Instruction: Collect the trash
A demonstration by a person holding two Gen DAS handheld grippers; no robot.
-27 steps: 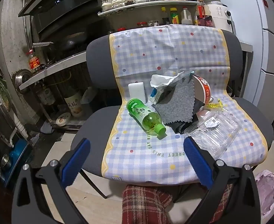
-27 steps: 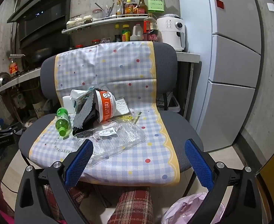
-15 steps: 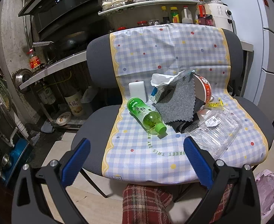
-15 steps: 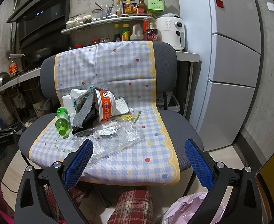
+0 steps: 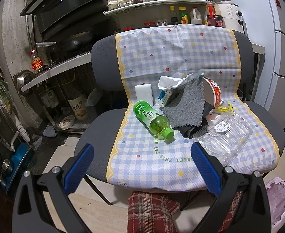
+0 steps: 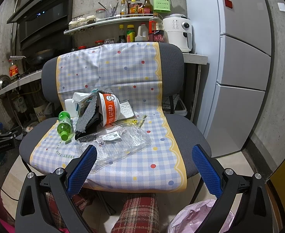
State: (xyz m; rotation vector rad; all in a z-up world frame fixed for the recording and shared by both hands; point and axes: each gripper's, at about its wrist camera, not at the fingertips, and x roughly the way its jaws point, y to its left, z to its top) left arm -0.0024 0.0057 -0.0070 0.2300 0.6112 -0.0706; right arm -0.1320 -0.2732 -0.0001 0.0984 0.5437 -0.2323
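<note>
both claws hang near the chair's (image 6: 183, 134) front edge, the left claw (image 5: 142, 166) and right claw (image 6: 144, 167) each spread wide and holding nothing. the trash lies on the seat: green bottle (image 5: 152, 119) at left, clear plastic tray (image 6: 119, 142) near, orange cup (image 6: 109, 110) farther back.

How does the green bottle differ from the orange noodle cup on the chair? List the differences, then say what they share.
The bottle is see-through green plastic; the cup is opaque orange and white. The bottle is slim and capped; the cup is wide with an open mouth. The bottle lies clear of the pile, while the cup leans against the grey cloth. Both lie on their sides on the chair's checked cover.
</note>
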